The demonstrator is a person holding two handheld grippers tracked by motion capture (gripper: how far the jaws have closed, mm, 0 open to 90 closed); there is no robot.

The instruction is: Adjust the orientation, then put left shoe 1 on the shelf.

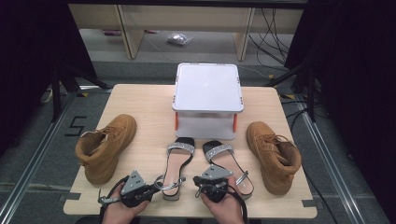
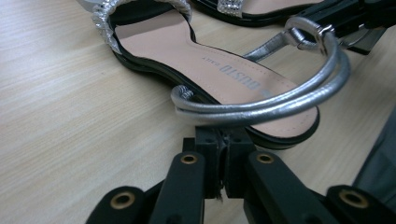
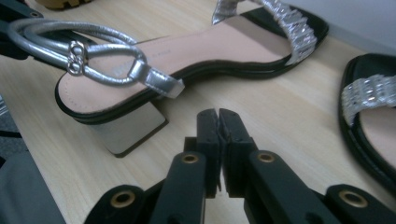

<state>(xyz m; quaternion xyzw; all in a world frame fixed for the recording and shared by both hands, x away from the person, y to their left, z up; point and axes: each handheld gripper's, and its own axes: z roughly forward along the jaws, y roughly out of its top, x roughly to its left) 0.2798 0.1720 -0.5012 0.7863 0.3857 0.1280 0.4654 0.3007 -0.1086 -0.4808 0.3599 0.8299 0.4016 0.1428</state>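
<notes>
Two grippers: left gripper [image 1: 152, 189] and right gripper [image 1: 200, 186], low centre of high view
left sandal [image 1: 177, 163]: between both grippers, heel end nearest
ankle strap [image 2: 261, 105]: just past left gripper's tips, not gripped
left gripper jaws: nearly closed, empty
right gripper jaws: nearly closed, empty, short of sandal heel [image 3: 128, 128]

We take the white lidded plastic box [image 1: 208, 100] at the table's [image 1: 140, 100] far middle as our landmark. Just before it lie two black flat sandals with silver straps [image 1: 179, 165] [image 1: 227, 165], side by side. Two tan suede ankle boots flank them: one left [image 1: 105, 147], one right [image 1: 273, 154].
</notes>
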